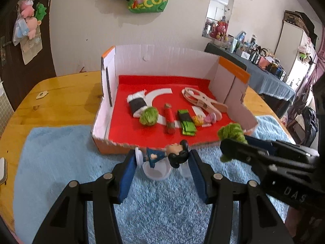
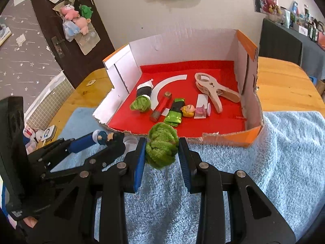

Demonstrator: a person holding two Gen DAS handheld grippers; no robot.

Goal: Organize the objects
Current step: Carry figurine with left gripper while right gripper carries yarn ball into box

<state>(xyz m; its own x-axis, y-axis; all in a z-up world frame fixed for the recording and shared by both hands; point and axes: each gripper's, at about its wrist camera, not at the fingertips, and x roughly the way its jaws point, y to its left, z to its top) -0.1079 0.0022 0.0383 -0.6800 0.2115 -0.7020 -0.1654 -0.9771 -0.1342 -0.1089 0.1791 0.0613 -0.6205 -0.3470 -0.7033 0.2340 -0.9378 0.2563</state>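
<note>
Left gripper point(image 1: 162, 158) clamps a toy figure point(image 1: 162, 155); right gripper point(image 2: 161, 148) clamps a green pompom point(image 2: 161, 148), both before the cardboard box point(image 2: 246, 55).

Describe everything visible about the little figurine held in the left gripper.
The figurine is a small glossy toy, plastic by its look: black hair, pale face, blue outfit and a white round base. It lies sideways, base toward one blue pad and head toward the other, clamped between the fingers of the left gripper. It is held above the blue towel, just short of the box's torn front edge, over a white cup-like object. The right wrist view shows it only partly.
</note>
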